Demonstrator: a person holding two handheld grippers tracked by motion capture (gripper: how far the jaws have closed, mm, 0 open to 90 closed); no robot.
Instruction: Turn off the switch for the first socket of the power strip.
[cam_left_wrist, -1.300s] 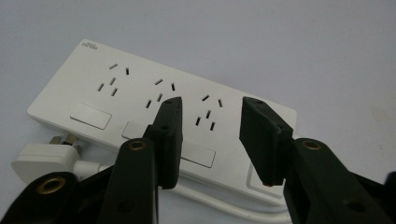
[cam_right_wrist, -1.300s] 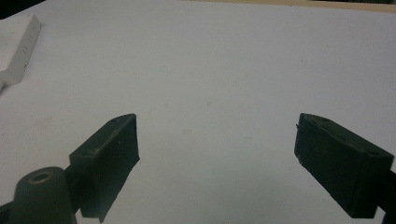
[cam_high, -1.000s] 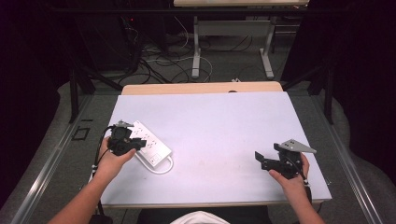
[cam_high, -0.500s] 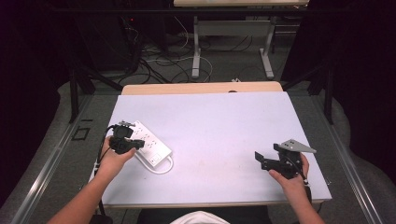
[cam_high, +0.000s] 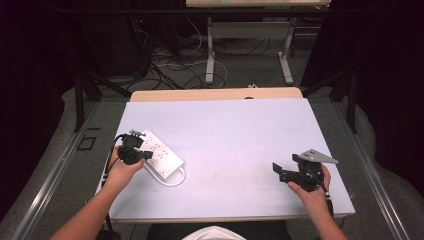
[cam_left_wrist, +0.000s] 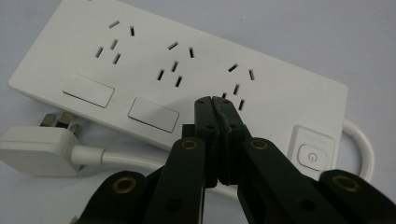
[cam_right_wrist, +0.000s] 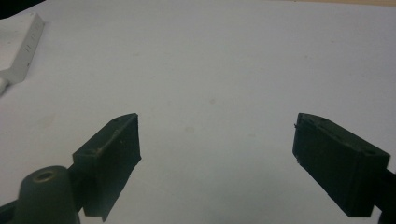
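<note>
A white power strip (cam_high: 161, 155) lies at the table's left, with three socket groups, two flat rocker switches (cam_left_wrist: 153, 114) and a power button (cam_left_wrist: 310, 156). Its white plug (cam_left_wrist: 33, 150) lies beside it on a looped cable (cam_high: 176, 180). My left gripper (cam_high: 148, 155) is shut with nothing between its jaws. Its tips (cam_left_wrist: 212, 101) hover over the strip's top face, beside the third socket group; whether they touch it I cannot tell. My right gripper (cam_high: 276, 173) is held low over bare table at the right, open and empty (cam_right_wrist: 217, 135). The strip's end (cam_right_wrist: 27, 45) is far off at its left.
The pale table top (cam_high: 240, 135) has a wooden strip along its far edge (cam_high: 215, 94). Beyond it are a dark floor, loose cables (cam_high: 170, 65) and another desk's legs (cam_high: 211, 50). Metal rails run along both sides.
</note>
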